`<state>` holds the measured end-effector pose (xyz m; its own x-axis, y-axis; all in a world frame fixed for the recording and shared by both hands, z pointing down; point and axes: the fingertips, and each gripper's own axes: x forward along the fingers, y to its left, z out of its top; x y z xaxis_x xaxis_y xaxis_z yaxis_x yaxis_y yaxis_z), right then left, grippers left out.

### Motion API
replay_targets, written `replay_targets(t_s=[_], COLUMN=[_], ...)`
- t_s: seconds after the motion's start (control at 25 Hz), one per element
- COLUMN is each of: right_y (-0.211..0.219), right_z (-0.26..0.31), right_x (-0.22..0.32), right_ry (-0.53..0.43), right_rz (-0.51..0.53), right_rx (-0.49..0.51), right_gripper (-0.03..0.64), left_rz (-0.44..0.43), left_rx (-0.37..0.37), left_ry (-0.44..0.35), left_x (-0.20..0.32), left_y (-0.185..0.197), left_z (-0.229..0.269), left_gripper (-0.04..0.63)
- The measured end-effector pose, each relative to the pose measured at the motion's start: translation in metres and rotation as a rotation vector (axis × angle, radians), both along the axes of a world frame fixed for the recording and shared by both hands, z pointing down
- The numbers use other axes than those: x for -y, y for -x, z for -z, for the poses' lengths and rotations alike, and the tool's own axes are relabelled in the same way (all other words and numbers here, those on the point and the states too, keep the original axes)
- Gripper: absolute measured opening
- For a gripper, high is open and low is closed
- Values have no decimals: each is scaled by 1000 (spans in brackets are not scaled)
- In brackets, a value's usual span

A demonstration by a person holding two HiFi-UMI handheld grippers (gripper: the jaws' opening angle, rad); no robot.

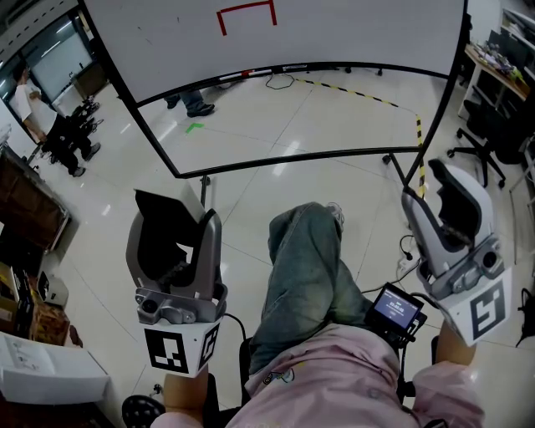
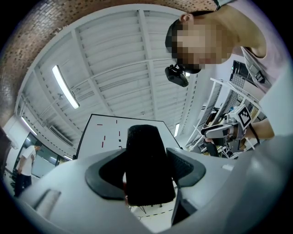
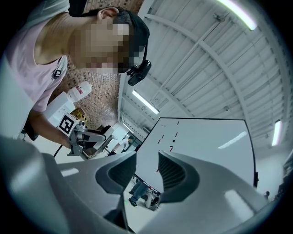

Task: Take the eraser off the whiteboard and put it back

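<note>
At the lower left of the head view, the left tongs point(image 1: 173, 242) hold a black eraser point(image 2: 146, 160) between widely set jaws. At the lower right, the right tongs point(image 1: 443, 209) stand apart with nothing between them. The whiteboard point(image 1: 334, 38), marked in red, spans the top of the frame, well apart from the eraser.

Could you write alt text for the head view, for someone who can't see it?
Seen from above, the left gripper holds a black eraser between its jaws, while the right gripper is open and empty. Ahead stands a whiteboard with a red outline drawn on it, and the person's knee in jeans rises between the grippers.
</note>
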<state>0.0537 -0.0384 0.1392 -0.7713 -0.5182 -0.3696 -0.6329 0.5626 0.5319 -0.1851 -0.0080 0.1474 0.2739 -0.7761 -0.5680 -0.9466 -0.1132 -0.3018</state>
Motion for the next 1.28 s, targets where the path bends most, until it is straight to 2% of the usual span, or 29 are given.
replay_targets(t_s=[1.28], right_y=[15], right_z=[-7], right_x=[6], right_ry=[25], right_rz=[-4], right_rx=[-30], right_gripper=[132], left_rz=[-40], left_rx=[4], left_ry=[2], left_x=[-1], left_y=[-5], left_z=[1], left_gripper=[276])
